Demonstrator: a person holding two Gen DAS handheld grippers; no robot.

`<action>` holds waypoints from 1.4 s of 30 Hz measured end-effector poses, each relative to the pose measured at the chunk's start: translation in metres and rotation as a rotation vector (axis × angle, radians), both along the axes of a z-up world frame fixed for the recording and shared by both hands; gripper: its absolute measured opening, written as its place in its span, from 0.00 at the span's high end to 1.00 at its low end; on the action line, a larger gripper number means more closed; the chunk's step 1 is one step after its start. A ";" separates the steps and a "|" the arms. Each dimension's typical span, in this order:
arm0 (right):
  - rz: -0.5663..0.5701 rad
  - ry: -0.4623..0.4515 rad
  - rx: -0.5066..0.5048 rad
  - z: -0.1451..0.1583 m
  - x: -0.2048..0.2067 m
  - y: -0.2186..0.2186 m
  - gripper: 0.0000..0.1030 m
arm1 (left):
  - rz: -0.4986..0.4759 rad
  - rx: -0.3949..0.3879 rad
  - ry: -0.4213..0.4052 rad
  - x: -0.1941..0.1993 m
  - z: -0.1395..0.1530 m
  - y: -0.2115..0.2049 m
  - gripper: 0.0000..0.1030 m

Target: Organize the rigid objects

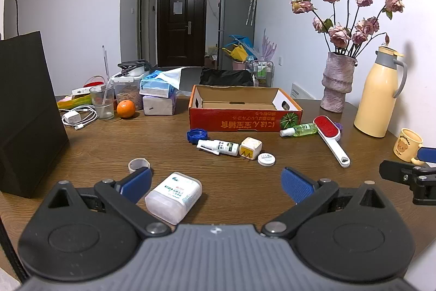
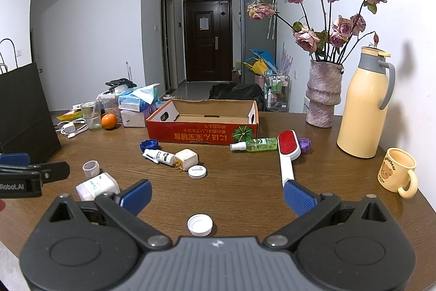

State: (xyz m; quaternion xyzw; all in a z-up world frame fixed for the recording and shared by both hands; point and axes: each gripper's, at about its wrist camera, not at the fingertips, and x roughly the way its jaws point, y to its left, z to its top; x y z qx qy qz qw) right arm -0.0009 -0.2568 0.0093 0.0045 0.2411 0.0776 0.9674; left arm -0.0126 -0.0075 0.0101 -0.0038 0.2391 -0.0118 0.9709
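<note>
White cap (image 2: 199, 225) lies between spread right claw (image 2: 216, 195).

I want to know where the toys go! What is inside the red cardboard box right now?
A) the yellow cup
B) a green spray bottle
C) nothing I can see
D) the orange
C: the red cardboard box shows only bare brown floor inside; the green spray bottle lies on the table in front of it.

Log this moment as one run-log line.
left gripper: open, over white box | right gripper: open, over white cap | cardboard box: empty
</note>
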 end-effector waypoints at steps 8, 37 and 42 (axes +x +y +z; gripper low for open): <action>0.001 0.007 0.000 -0.003 0.003 0.002 0.00 | -0.003 -0.007 0.006 0.002 -0.001 -0.002 0.00; 0.016 0.143 -0.025 -0.041 0.069 0.017 0.00 | -0.015 -0.031 0.117 0.066 -0.037 0.009 0.00; 0.028 0.168 -0.035 -0.051 0.079 0.020 0.00 | -0.009 -0.035 0.142 0.078 -0.046 0.012 0.00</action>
